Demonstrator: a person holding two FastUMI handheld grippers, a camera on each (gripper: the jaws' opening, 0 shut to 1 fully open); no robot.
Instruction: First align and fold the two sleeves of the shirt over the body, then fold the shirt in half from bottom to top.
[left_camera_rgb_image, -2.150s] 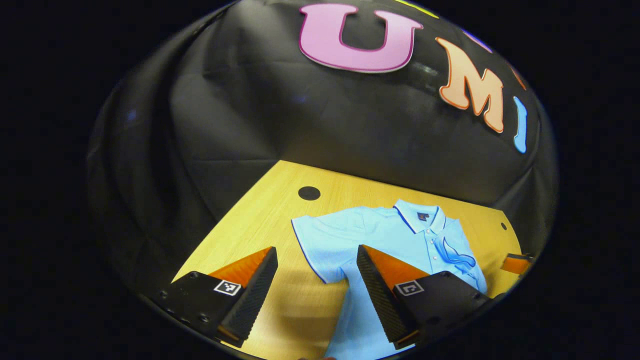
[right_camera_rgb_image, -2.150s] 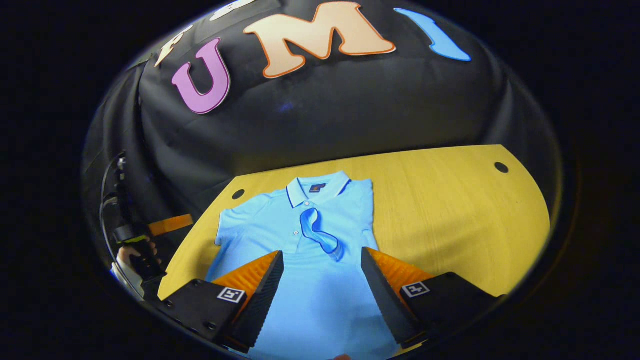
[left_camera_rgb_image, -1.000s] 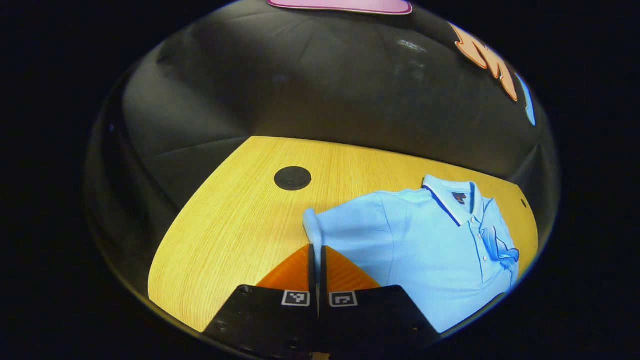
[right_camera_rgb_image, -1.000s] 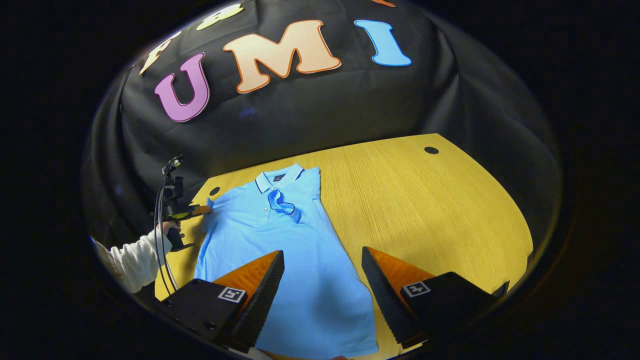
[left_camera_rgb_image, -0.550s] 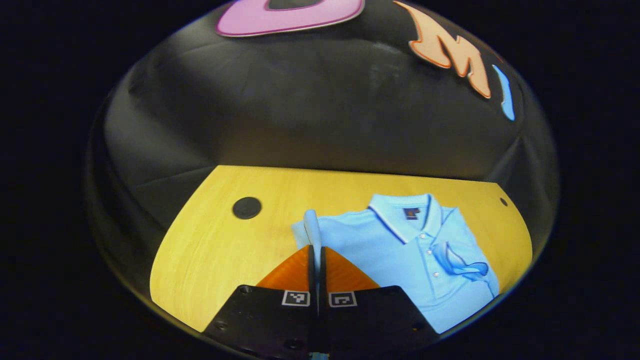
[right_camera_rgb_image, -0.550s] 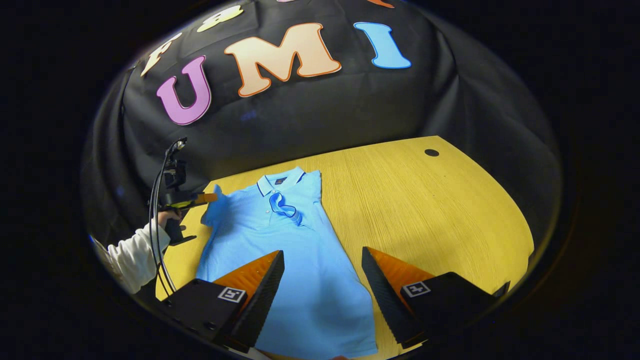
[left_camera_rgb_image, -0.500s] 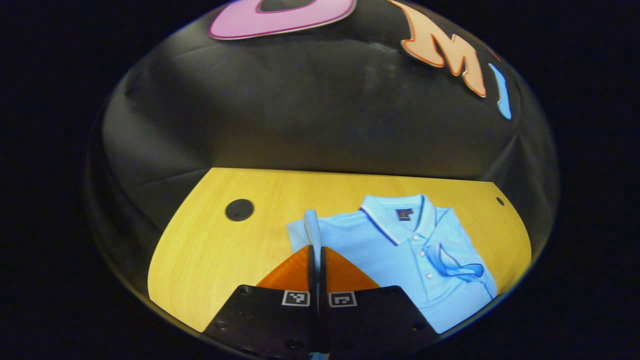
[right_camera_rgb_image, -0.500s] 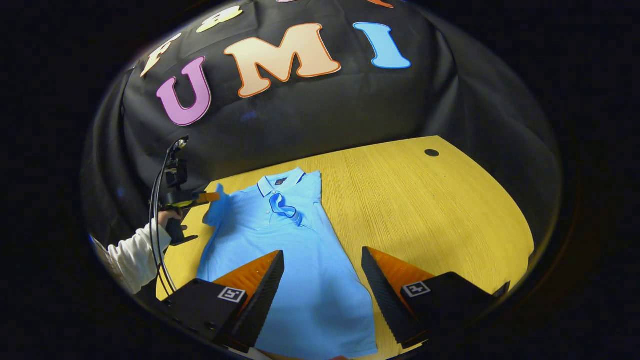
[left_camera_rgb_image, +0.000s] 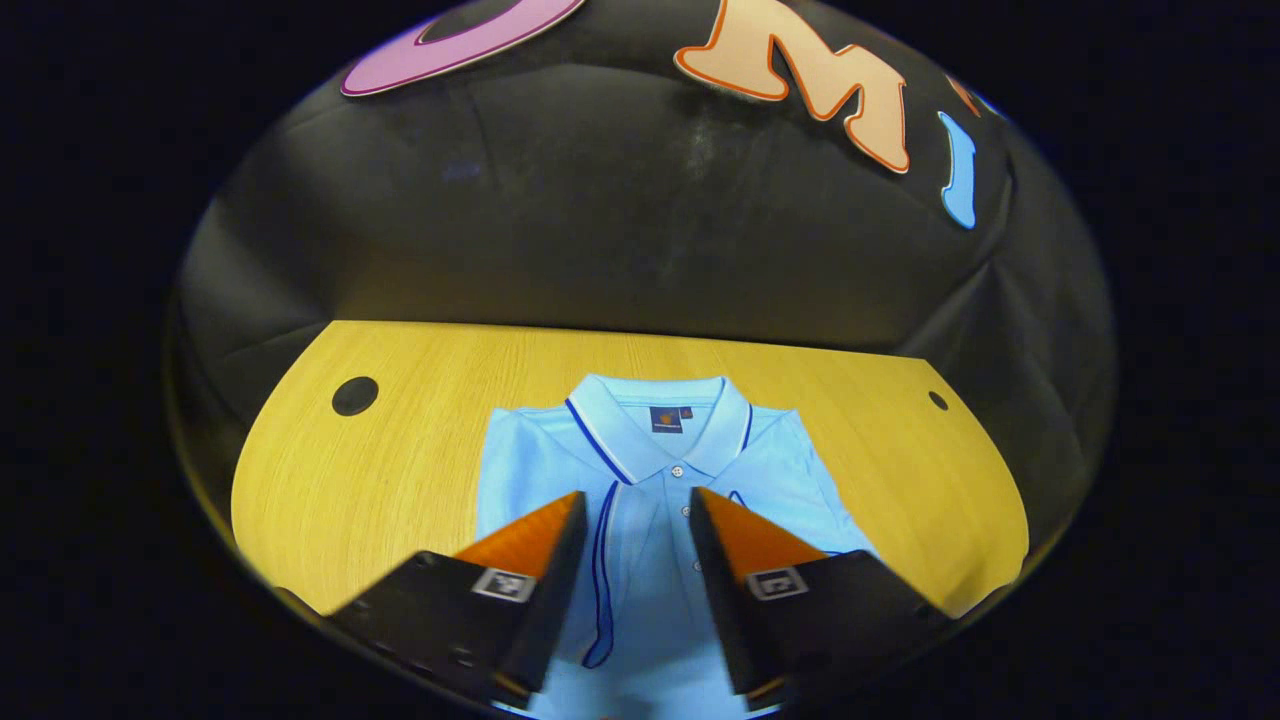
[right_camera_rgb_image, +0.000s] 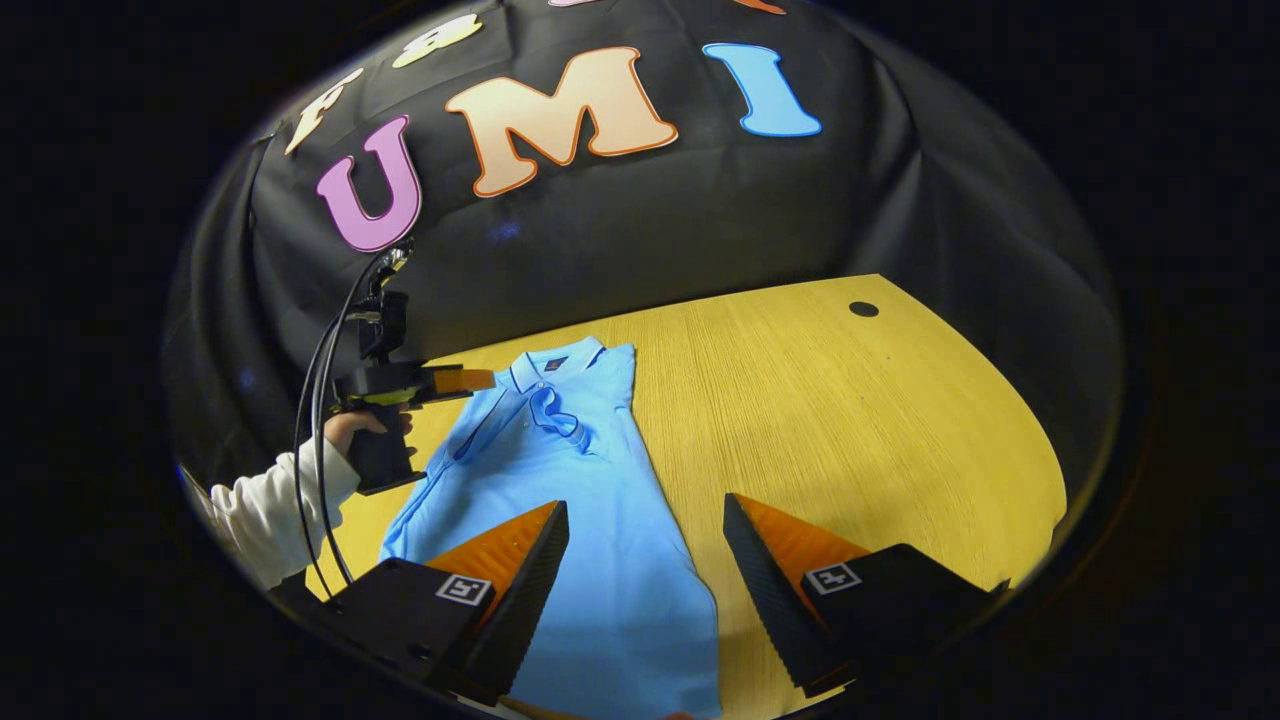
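In the left gripper view we see our left gripper (left_camera_rgb_image: 628, 505) at the bottom centre, its jaws parted to a moderate gap with nothing between them. Just past its fingers the light blue shirt (left_camera_rgb_image: 640, 560) lies flat on the yellow wooden table (left_camera_rgb_image: 400, 440), a sleeve (left_camera_rgb_image: 605, 570) folded over the body, the collar (left_camera_rgb_image: 655, 425) at mid-frame. In the right gripper view our right gripper (right_camera_rgb_image: 645, 515) spreads wide and empty at the bottom, over the shirt's lower part. Farther off, at centre left, a hand (right_camera_rgb_image: 362, 424) in a white sleeve holds the left gripper above the shirt's chest.
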